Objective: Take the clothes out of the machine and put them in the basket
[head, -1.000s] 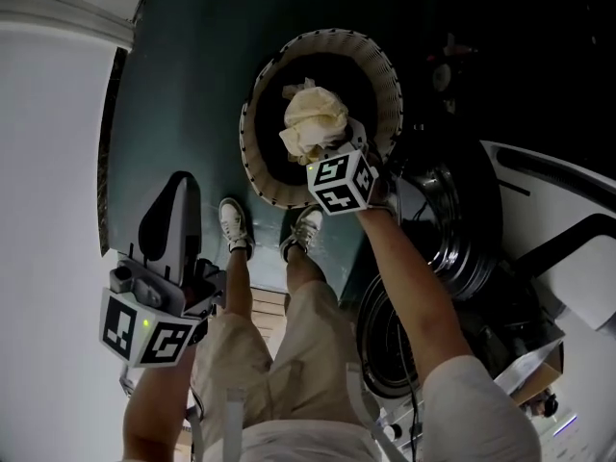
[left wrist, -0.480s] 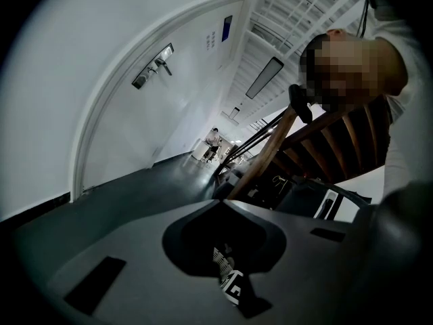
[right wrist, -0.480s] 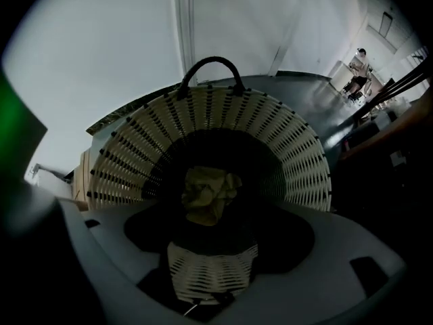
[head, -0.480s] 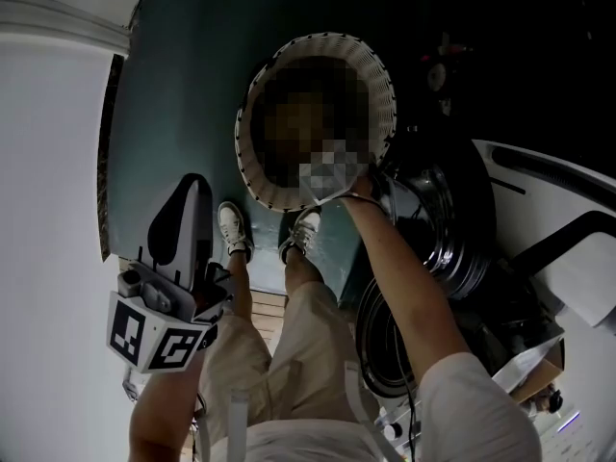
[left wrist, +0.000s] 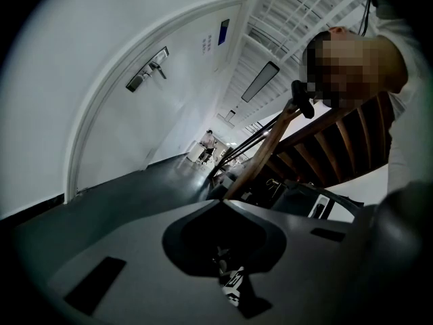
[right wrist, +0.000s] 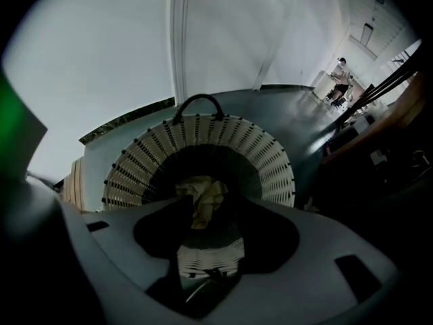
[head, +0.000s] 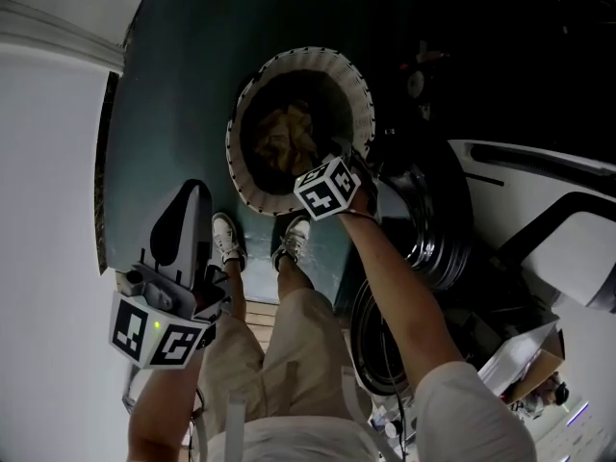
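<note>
Clothes: one pale yellow garment (head: 287, 135) is seen crumpled at the bottom of the basket (head: 362, 104). The basket is round and white with dark slits in its wall, and stands on the dark floor (head: 192, 85). A dark loop handle (right wrist: 198, 101) is noted on the rim farthest from the person.

Right hand-held gripper (right wrist: 206, 212): held above the basket's near rim and pointed steeply down into it. Its marker cube (head: 327, 186) overlaps the rim in the head view. The jaws are apart and have just been closing part of the way. Nothing is clamped between them. Through the gap only the basket wall and the garment below are seen, the garment clear of the pads.

Left hand-held gripper (head: 192, 195): held low at the person's left side, well apart from the basket and pointed roughly level. The jaws are together at the tips, with nothing between them.

Washing machine (head: 539, 176): the white body is at the right of the head view, with its round door (head: 433, 224) swung open just beside the basket. The drum's contents cannot be made out, as that region is too dark.

The person's white shoes (head: 227, 239) are placed on the floor just short of the basket.
</note>
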A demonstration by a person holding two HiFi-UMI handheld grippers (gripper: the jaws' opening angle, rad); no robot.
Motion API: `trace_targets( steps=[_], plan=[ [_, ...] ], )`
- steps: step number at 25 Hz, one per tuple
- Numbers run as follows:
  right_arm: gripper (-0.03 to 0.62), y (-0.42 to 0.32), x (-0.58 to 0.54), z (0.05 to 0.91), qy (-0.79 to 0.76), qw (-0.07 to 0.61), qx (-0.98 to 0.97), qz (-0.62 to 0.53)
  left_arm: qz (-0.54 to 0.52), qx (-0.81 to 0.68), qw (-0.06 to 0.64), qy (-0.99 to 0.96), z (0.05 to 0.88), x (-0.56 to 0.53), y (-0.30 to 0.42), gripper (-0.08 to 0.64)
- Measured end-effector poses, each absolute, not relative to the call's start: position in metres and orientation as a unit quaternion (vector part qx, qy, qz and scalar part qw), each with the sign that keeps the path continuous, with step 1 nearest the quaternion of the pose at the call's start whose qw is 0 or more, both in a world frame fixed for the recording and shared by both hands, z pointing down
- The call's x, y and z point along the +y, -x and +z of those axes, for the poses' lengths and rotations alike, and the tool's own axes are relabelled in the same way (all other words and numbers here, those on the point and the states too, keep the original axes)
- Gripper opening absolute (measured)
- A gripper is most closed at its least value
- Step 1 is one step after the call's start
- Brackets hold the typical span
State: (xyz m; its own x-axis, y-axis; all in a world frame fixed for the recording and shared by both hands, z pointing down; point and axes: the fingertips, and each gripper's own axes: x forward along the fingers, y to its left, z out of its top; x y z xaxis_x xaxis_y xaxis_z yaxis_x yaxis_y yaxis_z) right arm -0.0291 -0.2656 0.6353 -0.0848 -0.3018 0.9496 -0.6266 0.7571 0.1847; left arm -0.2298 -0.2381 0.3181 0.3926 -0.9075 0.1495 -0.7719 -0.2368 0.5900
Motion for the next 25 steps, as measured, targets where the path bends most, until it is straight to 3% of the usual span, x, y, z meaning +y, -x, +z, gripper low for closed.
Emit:
trace_targets(
  steps=[12, 18, 25],
  plan=[
    [0.03, 0.004, -0.264, 0.493, -0.414, 0.52, -0.737, 0.121, -0.133, -0.517, 0.293, -0.793, 0.254, -0.218, 0.226, 0.014],
    [0.012, -0.01, -0.249, 0.433, -0.439, 0.492, -0.739, 0.138, -0.147, -0.511, 0.278, -0.8, 0.21, -0.217, 0.226, 0.014],
    [0.012, -0.028, -0.247, 0.326, -0.496, 0.404, -0.753, 0.155, -0.151, -0.509, 0.238, -0.813, 0.138, -0.214, 0.231, 0.014]
  ],
)
